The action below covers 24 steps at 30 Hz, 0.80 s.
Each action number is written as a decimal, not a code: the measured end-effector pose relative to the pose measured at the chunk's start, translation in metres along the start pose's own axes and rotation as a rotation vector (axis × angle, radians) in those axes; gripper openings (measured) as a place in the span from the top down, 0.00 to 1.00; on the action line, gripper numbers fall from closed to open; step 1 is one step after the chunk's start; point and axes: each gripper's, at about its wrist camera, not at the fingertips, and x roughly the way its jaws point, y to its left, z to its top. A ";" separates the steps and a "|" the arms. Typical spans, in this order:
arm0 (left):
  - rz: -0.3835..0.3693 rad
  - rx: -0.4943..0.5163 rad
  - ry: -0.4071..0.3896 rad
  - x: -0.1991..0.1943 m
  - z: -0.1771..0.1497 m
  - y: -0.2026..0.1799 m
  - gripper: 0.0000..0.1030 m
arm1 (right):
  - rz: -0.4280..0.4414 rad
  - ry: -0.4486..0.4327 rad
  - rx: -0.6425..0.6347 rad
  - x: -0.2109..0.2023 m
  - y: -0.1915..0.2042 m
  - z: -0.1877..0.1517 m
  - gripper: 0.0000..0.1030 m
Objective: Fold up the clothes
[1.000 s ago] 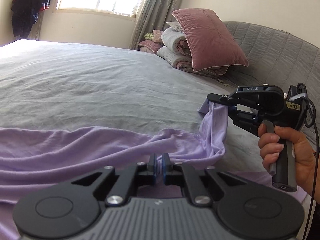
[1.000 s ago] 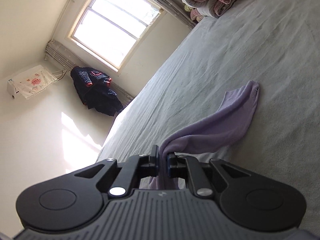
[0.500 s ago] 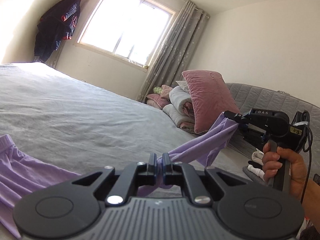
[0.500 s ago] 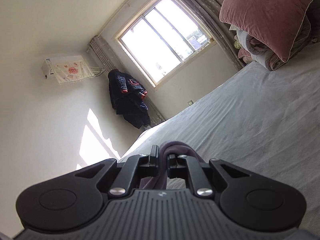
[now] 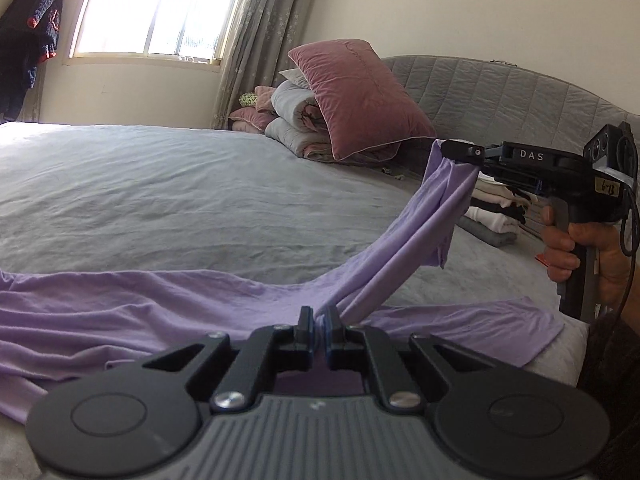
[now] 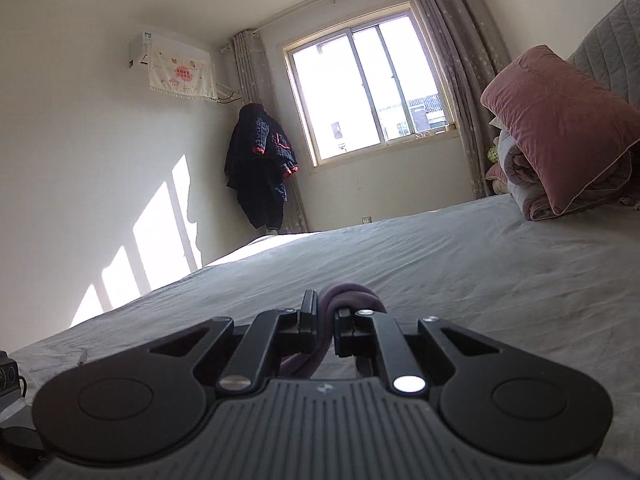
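Shirt: lilac shirt [image 5: 168, 304] lies mostly spread on the grey bed [image 5: 200, 192], one edge lifted taut.
Left gripper: left gripper [image 5: 318, 326], low over the bed, pinches the shirt's near edge.
Right gripper: right gripper [image 5: 460, 150], raised at right, clamps a bunched corner; its own view shows only a roll of cloth, perhaps doubled.
Risk: the thin pinches may slip under tension, dropping the fold crooked.

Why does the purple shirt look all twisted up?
The lilac garment isn't flat: the left gripper and right gripper each pinch part of it, pulling a bunched, rope-like strip up off the grey bed. Nothing looks torn.
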 end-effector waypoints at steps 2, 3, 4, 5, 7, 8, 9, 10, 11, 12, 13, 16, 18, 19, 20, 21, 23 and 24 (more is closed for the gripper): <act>0.003 0.027 0.056 0.007 -0.006 -0.002 0.95 | -0.020 0.035 -0.044 -0.003 0.001 -0.013 0.90; 0.007 0.041 0.085 0.010 -0.009 -0.003 0.95 | -0.028 0.056 -0.058 -0.004 0.001 -0.021 0.90; 0.013 0.053 0.110 0.014 -0.012 -0.004 0.95 | -0.033 0.072 -0.063 -0.005 0.001 -0.028 0.90; 0.020 0.064 0.132 0.017 -0.014 -0.005 0.95 | -0.038 0.092 -0.069 -0.007 0.001 -0.036 0.90; 0.030 0.086 0.171 0.022 -0.017 -0.007 0.94 | -0.050 0.137 -0.076 -0.010 0.002 -0.052 0.90; 0.035 0.098 0.190 0.024 -0.019 -0.009 0.94 | -0.057 0.158 -0.075 -0.011 0.002 -0.060 0.90; 0.036 0.104 0.201 0.024 -0.019 -0.010 0.93 | -0.062 0.182 -0.066 -0.011 0.001 -0.067 0.90; 0.036 0.107 0.208 0.024 -0.019 -0.010 0.93 | -0.068 0.206 -0.055 -0.012 0.000 -0.074 0.89; 0.037 0.109 0.213 0.024 -0.017 -0.011 0.93 | -0.075 0.227 -0.046 -0.012 -0.001 -0.082 0.89; 0.040 0.115 0.219 0.023 -0.016 -0.012 0.91 | -0.082 0.248 -0.037 -0.013 -0.001 -0.090 0.89; 0.043 0.122 0.226 0.023 -0.014 -0.013 0.90 | -0.088 0.269 -0.026 -0.013 -0.003 -0.097 0.89; 0.046 0.136 0.244 0.022 -0.010 -0.018 0.85 | -0.106 0.324 0.014 -0.016 -0.007 -0.116 0.85; 0.045 0.140 0.250 0.023 -0.009 -0.021 0.74 | -0.112 0.336 0.041 -0.020 -0.008 -0.121 0.84; 0.042 0.140 0.253 0.023 -0.008 -0.022 0.71 | -0.110 0.339 0.053 -0.023 -0.009 -0.120 0.79; 0.037 0.138 0.255 0.023 -0.007 -0.023 0.63 | -0.106 0.349 0.059 -0.024 -0.010 -0.118 0.74; 0.033 0.134 0.253 0.023 -0.006 -0.023 0.56 | -0.100 0.360 0.063 -0.026 -0.012 -0.114 0.62; 0.031 0.124 0.240 0.024 -0.003 -0.023 0.48 | -0.084 0.385 0.069 -0.029 -0.015 -0.108 0.53; 0.035 0.119 0.229 0.024 -0.001 -0.022 0.45 | -0.073 0.399 0.069 -0.031 -0.016 -0.105 0.53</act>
